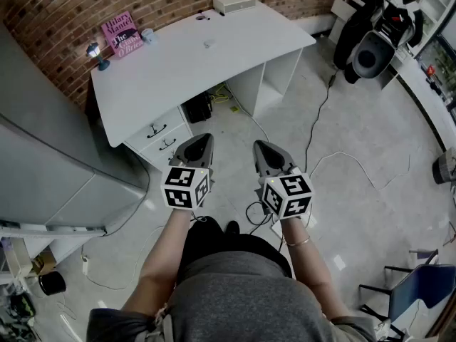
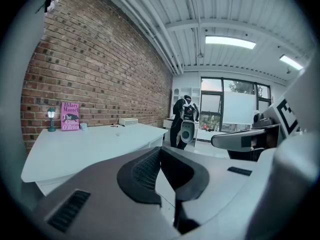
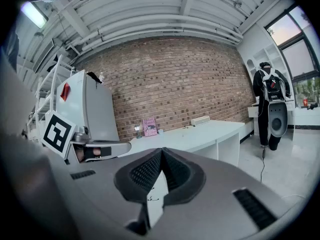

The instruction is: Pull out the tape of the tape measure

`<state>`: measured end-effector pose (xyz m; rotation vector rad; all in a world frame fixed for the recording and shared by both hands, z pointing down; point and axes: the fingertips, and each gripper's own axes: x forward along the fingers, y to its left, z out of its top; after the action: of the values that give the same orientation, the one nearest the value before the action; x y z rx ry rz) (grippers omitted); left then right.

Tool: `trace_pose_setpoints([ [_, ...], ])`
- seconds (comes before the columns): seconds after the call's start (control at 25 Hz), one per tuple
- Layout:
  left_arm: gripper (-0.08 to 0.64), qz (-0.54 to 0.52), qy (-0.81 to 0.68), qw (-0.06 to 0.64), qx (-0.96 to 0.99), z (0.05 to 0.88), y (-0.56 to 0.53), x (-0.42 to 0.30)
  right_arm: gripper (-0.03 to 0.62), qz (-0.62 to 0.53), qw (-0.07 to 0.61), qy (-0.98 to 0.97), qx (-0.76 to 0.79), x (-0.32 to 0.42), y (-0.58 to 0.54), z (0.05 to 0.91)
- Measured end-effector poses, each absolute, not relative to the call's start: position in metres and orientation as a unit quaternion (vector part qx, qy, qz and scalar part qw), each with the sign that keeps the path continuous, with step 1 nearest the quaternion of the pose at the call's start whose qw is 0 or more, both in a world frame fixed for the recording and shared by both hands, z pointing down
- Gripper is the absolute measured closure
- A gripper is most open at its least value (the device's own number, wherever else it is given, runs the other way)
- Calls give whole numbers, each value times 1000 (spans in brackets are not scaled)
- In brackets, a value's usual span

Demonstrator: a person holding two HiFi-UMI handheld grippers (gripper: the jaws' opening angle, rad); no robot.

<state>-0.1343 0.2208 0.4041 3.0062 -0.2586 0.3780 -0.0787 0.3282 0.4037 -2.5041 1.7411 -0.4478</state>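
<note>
Desk [image 1: 235, 59] bearing small object [image 1: 208, 44] well ahead | left gripper [image 1: 201, 139], right gripper [image 1: 261, 146] closed

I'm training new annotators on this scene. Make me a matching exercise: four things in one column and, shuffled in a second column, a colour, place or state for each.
Column one:
1 book
2 box
3 chair
4 left gripper

Column two:
A jaws shut, nothing held
B blue, on the floor
C pink, against the brick wall
D white, on the desk

Pairs: 1-C, 2-D, 3-B, 4-A.
</note>
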Motion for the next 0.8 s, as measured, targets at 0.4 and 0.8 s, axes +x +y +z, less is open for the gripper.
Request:
trace_pose_setpoints([
  [0.4,535,124,-94,55,986,405,223,-131,586,-150,59,567,-807,-73,333,402],
  [0.8,484,125,-108,64,984,406,184,-123,502,-159,68,582,-795,-58,298,403],
])
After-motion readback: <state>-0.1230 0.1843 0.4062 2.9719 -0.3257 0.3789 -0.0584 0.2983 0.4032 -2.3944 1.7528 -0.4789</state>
